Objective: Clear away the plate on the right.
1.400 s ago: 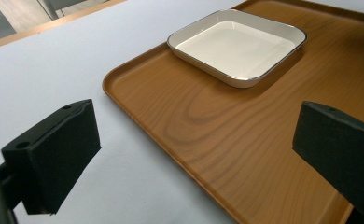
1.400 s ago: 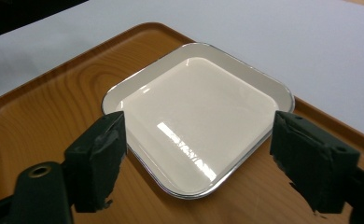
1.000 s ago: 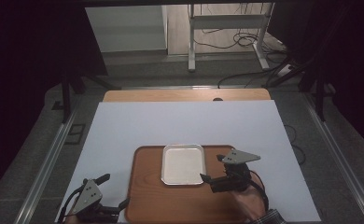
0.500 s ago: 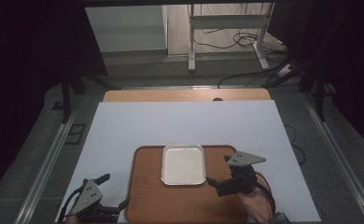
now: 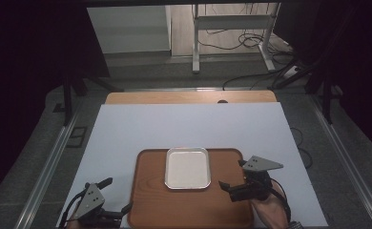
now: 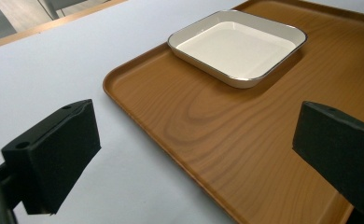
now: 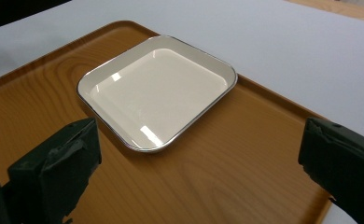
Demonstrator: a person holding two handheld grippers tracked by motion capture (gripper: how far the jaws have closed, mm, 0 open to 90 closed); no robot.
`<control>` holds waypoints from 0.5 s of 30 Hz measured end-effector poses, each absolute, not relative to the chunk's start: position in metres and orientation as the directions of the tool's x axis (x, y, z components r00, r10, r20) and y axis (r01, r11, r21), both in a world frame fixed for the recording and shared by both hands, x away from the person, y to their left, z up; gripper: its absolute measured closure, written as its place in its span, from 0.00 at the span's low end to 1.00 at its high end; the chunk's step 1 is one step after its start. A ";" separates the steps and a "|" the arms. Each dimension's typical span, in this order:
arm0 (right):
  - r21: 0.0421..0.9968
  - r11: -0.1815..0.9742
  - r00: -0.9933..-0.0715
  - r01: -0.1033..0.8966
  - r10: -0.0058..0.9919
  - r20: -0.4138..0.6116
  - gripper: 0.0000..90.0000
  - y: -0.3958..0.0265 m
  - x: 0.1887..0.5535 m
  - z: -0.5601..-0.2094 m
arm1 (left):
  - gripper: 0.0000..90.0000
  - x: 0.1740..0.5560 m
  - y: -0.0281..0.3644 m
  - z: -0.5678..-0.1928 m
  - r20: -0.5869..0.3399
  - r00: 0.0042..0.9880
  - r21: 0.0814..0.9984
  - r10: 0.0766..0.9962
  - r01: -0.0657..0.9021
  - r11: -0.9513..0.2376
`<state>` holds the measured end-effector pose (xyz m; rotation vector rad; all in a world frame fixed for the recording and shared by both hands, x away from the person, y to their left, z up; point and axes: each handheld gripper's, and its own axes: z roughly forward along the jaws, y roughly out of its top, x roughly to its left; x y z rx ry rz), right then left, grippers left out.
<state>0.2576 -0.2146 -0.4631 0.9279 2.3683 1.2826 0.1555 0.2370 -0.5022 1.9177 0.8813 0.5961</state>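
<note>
The white dish [image 5: 188,167] sits at the wooden tray's [image 5: 150,210] far edge — just ahead-left of the empty, wide-open right claw [image 5: 232,188], whose jaws have just been opening; the open left claw [image 5: 115,196] waits farther off.

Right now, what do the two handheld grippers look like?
Both are black. Each gripper, left and right, carries a grey three-cornered plate on top and trails a thin black cable. The fingers are blocky, with matte black pads. The forearm behind the right gripper shows no sleeve.

Empty white square dish [image 5: 188,167] lies flat on wooden tray [image 5: 150,210].
</note>
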 end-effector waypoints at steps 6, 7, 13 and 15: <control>0.831 0.394 -0.729 0.393 0.684 0.021 0.00 -0.221 0.252 -0.462 | 0.01 0.156 0.237 -0.502 0.050 0.628 0.884 0.777 0.335 -0.327; 0.834 0.387 -0.725 0.394 0.689 0.023 0.00 -0.222 0.251 -0.462 | 0.01 0.156 0.237 -0.502 0.049 0.627 0.884 0.777 0.334 -0.326; 0.839 0.374 -0.703 0.395 0.711 0.014 0.00 -0.231 0.247 -0.461 | 0.01 0.156 0.237 -0.502 0.049 0.628 0.884 0.777 0.335 -0.326; 0.839 0.371 -0.696 0.397 0.718 0.011 0.00 -0.233 0.245 -0.461 | 0.01 0.156 0.237 -0.502 0.049 0.628 0.884 0.777 0.335 -0.326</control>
